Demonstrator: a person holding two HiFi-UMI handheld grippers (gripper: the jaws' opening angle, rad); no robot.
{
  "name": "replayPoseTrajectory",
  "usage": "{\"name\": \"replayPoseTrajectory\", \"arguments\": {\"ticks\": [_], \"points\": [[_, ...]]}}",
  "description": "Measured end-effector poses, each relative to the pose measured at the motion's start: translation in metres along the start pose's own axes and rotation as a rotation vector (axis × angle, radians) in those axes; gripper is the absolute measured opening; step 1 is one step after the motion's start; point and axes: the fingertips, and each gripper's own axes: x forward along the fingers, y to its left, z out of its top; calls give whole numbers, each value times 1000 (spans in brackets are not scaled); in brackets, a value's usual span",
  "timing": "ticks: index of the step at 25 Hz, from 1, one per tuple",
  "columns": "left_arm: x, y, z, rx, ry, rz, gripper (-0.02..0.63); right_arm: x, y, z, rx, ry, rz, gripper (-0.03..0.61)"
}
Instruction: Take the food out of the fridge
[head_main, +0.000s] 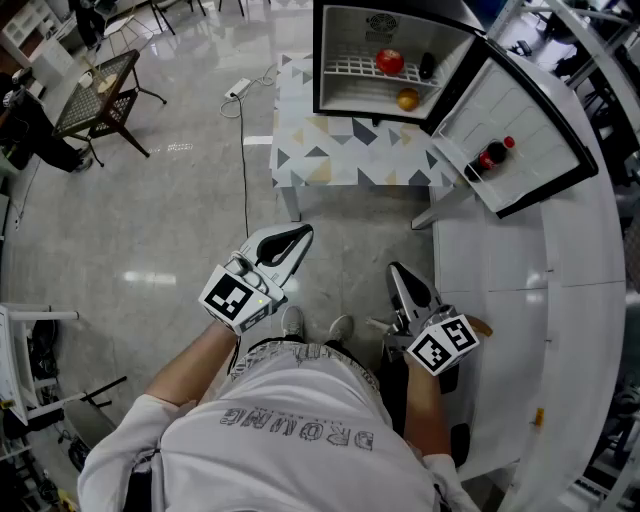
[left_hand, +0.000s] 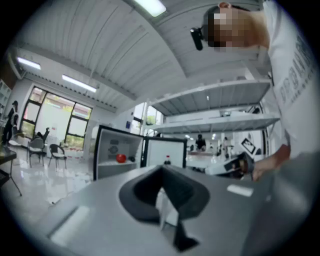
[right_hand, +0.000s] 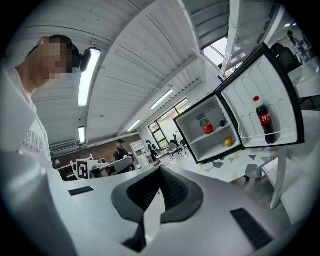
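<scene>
Grey floor up top: the open mini fridge (head_main: 340, 45) is parked on a patterned table (head_main: 340, 152), red fruit (head_main: 389, 62) and orange (head_main: 407, 99) shelved inside, cola bottle (head_main: 491, 155) in the door. Lower centre, left gripper (head_main: 303, 234) and right gripper (head_main: 396, 270) are held closed, empty.

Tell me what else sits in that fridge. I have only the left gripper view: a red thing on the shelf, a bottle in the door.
Observer: An orange fruit lies on the floor of the fridge, under the wire shelf that carries the red fruit.
Operator: Report the right gripper.
Observer: The right gripper has its jaws together with nothing between them, well short of the fridge.
Operator: Say what the fridge stands on.
Observer: A low table with a triangle-patterned top.
</scene>
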Motion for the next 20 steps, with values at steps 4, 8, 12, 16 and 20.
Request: {"name": "replayPoseTrajectory", "arguments": {"ticks": [4,8,12,16,20], "points": [[6,-1,4,25,3,-1,8,0,-4,6,-5,-6,3,0],[10,-4,3,21,4,3,8,-1,-9,10,-14,-11,-3,0],[12,-7,-1,18,12,12,8,-6,-19,14,-1,-30,-25,0],[18,-11,-4,17,22,28,8,-14,-29,18,-10,-49,-42,0],[26,-19,-6,15,21,43,8,-23,-40,20,-10,-48,-39,0]]}}
